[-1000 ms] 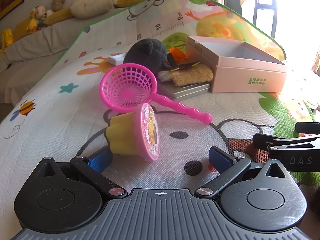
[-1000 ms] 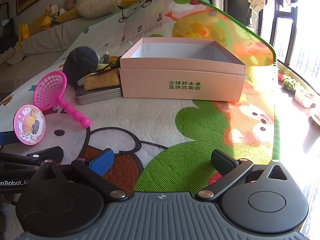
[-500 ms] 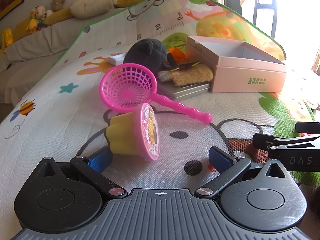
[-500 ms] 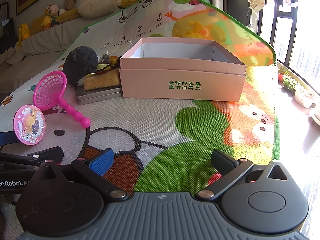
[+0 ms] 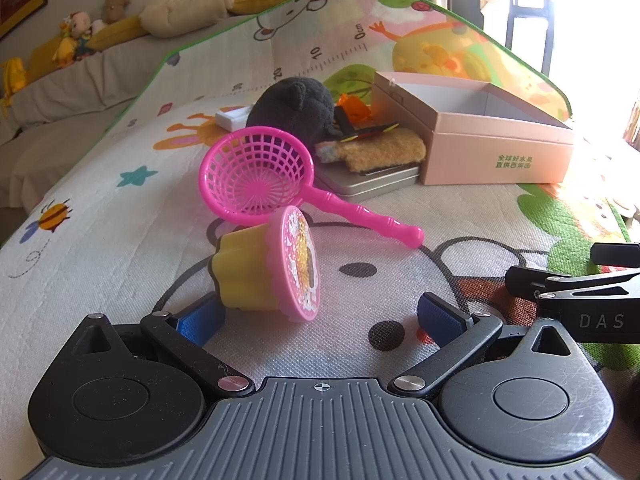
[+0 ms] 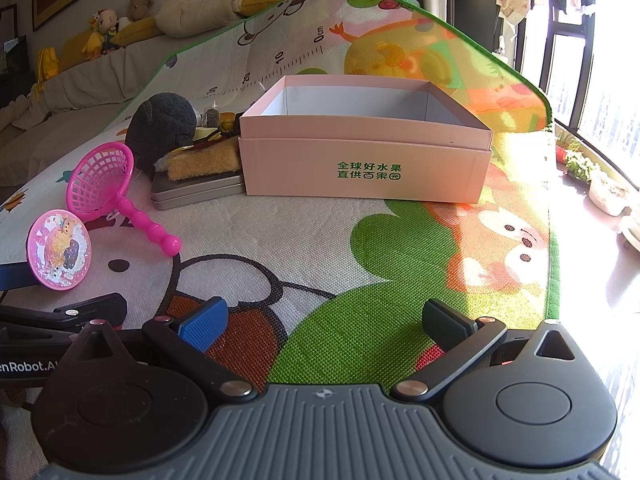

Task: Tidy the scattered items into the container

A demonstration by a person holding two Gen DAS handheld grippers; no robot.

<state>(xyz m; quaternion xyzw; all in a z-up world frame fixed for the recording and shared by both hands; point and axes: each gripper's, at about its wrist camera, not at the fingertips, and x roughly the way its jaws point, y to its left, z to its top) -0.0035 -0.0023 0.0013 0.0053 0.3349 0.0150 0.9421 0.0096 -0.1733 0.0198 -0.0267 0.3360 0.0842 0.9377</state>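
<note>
A yellow jelly cup with a pink lid (image 5: 268, 268) lies on its side on the play mat, just ahead of my open left gripper (image 5: 320, 316), near its left fingertip. It also shows in the right wrist view (image 6: 59, 249). Behind it lies a pink toy strainer (image 5: 256, 176) (image 6: 100, 180). The open pink box (image 6: 366, 152) (image 5: 480, 136) stands farther back; what shows of its inside is bare. My right gripper (image 6: 324, 322) is open and empty, low over the mat.
Left of the box lie a dark plush toy (image 5: 296, 108), a yellow fuzzy item (image 5: 384, 148) on a grey tin (image 5: 368, 184), and small bits. A sofa with stuffed toys (image 6: 100, 36) stands behind. The mat's right edge (image 6: 554, 248) borders a sunlit floor.
</note>
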